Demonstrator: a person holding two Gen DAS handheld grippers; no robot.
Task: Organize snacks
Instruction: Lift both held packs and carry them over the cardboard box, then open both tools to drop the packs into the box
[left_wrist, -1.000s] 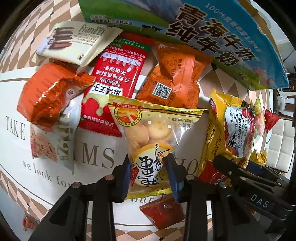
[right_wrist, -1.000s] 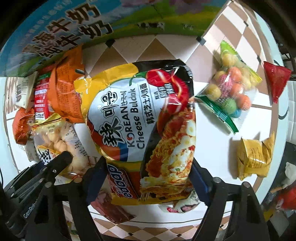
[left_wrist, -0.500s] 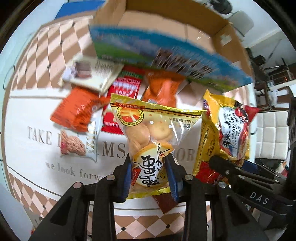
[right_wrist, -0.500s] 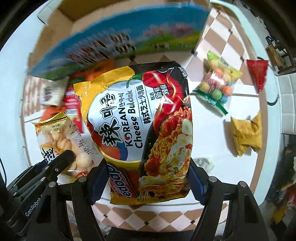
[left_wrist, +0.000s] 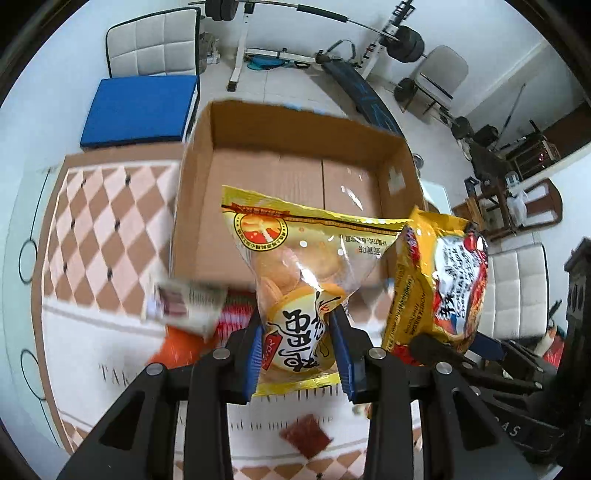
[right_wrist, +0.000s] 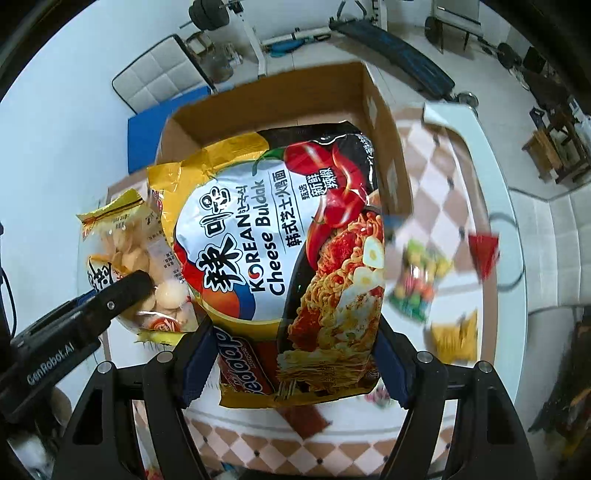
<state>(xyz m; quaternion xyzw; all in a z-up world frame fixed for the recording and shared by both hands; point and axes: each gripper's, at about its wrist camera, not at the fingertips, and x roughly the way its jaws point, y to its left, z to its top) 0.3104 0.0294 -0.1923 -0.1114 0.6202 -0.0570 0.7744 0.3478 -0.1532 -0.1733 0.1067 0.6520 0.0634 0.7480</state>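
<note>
My left gripper (left_wrist: 297, 354) is shut on a yellow cookie bag (left_wrist: 295, 258) and holds it lifted in front of the open cardboard box (left_wrist: 295, 173), whose inside looks bare. My right gripper (right_wrist: 293, 360) is shut on a Korean Cheese Buldak noodle pack (right_wrist: 280, 240), lifted in front of the same box (right_wrist: 384, 122). The noodle pack (left_wrist: 439, 273) also shows at the right of the left wrist view. The cookie bag (right_wrist: 136, 258) shows at the left of the right wrist view.
Loose snacks lie on the checkered table: a white wafer pack (left_wrist: 184, 299), an orange pack (left_wrist: 177, 347), a dark red sachet (left_wrist: 306, 435), a candy bag (right_wrist: 417, 280), a red triangle pack (right_wrist: 484, 251), a yellow pack (right_wrist: 454, 336). Chairs and gym gear stand behind.
Both grippers have risen and tilted up with their packs. The box top and inside have come into view, and the snacks on the table have dropped low in the frame.
</note>
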